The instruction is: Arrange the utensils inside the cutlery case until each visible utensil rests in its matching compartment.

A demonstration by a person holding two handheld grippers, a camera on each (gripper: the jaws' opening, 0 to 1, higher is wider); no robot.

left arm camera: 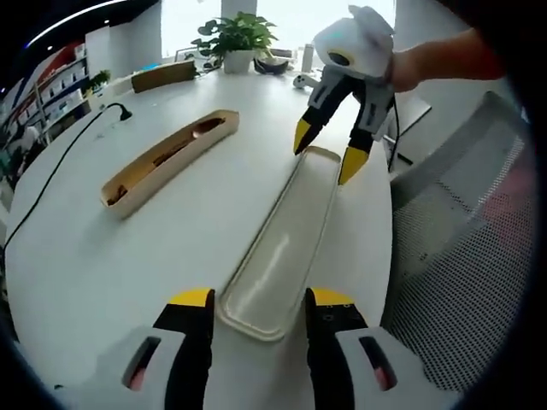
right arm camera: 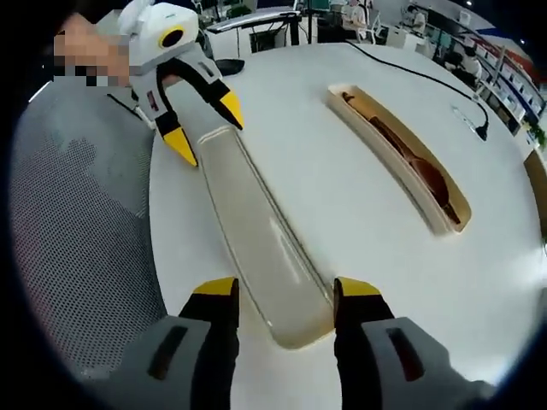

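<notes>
A long pale, empty lid or tray (left arm camera: 286, 239) lies on the white table (left arm camera: 111, 256). My left gripper (left arm camera: 261, 299) is open, its yellow-tipped jaws either side of the tray's near end. My right gripper (left arm camera: 326, 149) is open over the far end. In the right gripper view the same tray (right arm camera: 256, 222) runs from my open right gripper (right arm camera: 286, 289) up to my left gripper (right arm camera: 205, 125). A narrow wooden cutlery case (left arm camera: 167, 154) lies apart to the left with brown utensils (right arm camera: 410, 158) inside the case (right arm camera: 389, 115).
A grey mesh chair (left arm camera: 461, 248) stands close against the table edge by the tray; it is the mesh chair (right arm camera: 85, 222) on the left in the right gripper view. A black cable (left arm camera: 60, 162) crosses the table. A potted plant (left arm camera: 235, 38) stands at the far end.
</notes>
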